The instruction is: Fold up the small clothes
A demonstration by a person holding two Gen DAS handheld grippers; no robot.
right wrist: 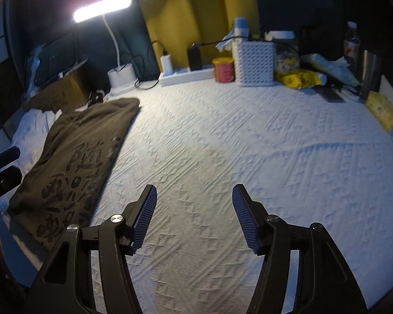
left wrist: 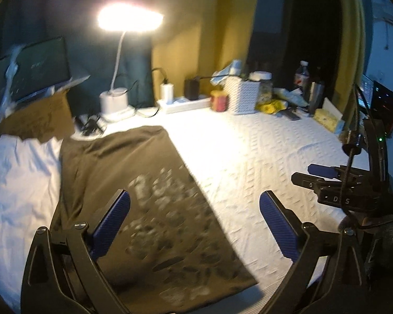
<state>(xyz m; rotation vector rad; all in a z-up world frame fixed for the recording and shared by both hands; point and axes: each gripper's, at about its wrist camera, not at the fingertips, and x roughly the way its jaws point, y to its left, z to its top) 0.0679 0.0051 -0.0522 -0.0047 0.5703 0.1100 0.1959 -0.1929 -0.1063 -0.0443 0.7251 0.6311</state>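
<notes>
— Both tongs, what do you read?

— From my desk I count two. My left gripper [left wrist: 195, 222] stands spread wide with nothing between its blue pads [left wrist: 112, 225], hanging above the near edge of the shirt without touching it. My right gripper [right wrist: 194, 217] stands well apart too, empty, over bare white bedspread [right wrist: 249, 136].

— And the clothes?

— One dark olive T-shirt [right wrist: 73, 162], folded into a long strip with dark printed characters, lying flat at nine o'clock in the right wrist view. One white cloth [left wrist: 18, 183] lies past it, at nine o'clock in the left view.

— Anything else?

— One lit desk lamp [right wrist: 102, 10] at eleven o'clock, one red can [right wrist: 224, 69] and one white perforated basket [right wrist: 254, 62] at twelve.
</notes>
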